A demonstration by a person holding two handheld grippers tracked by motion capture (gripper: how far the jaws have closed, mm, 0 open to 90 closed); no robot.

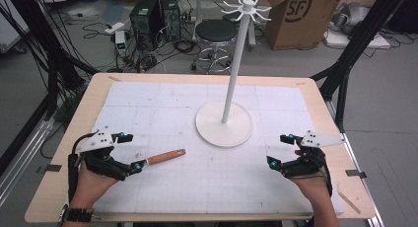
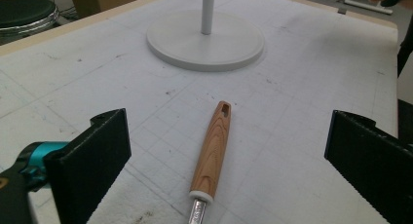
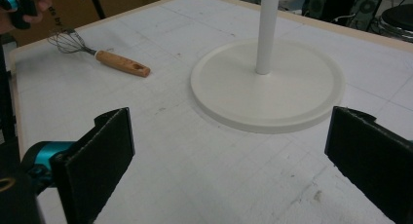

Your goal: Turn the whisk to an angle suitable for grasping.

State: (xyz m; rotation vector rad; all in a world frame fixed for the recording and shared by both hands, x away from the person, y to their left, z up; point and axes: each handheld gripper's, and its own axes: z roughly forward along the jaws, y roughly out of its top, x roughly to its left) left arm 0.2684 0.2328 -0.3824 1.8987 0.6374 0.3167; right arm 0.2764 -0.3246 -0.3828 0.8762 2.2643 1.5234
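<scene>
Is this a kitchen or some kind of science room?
Probably a lab or workshop, not a kitchen. Computer boxes and tangled cables sit on the floor, a cardboard box stands behind, and the table has a grid mat.

Grey floor (image 1: 389,118), stool (image 1: 216,33), cardboard box (image 1: 296,15)

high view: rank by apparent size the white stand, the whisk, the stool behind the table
1. White stand: tallest thing on the table, with a wide round base.
2. Stool: its seat looks narrower than the stand's base, but it sits farther from the camera, so true size is unsure.
3. Whisk: a short wooden handle, its wire end hidden behind the left gripper.
</scene>
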